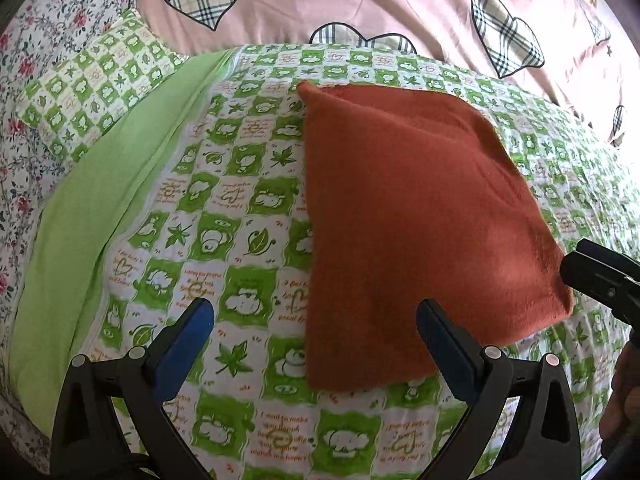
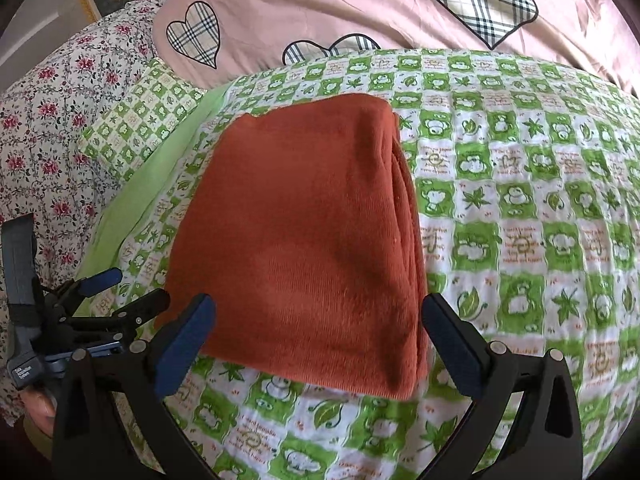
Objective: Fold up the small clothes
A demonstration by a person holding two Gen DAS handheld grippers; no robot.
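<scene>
A rust-orange garment lies folded into a thick rectangle on the green-and-white checked quilt. My left gripper hovers open above the garment's near left corner, nothing between its blue pads. In the right wrist view the same folded garment shows stacked layers along its right edge. My right gripper is open, its fingers standing either side of the garment's near edge without touching it. The other gripper's black tip shows at the right edge of the left view.
A pink cover with plaid hearts lies behind the quilt. A checked pillow and a floral sheet are to the left, with a plain green strip beside the quilt. A hand holds the left gripper.
</scene>
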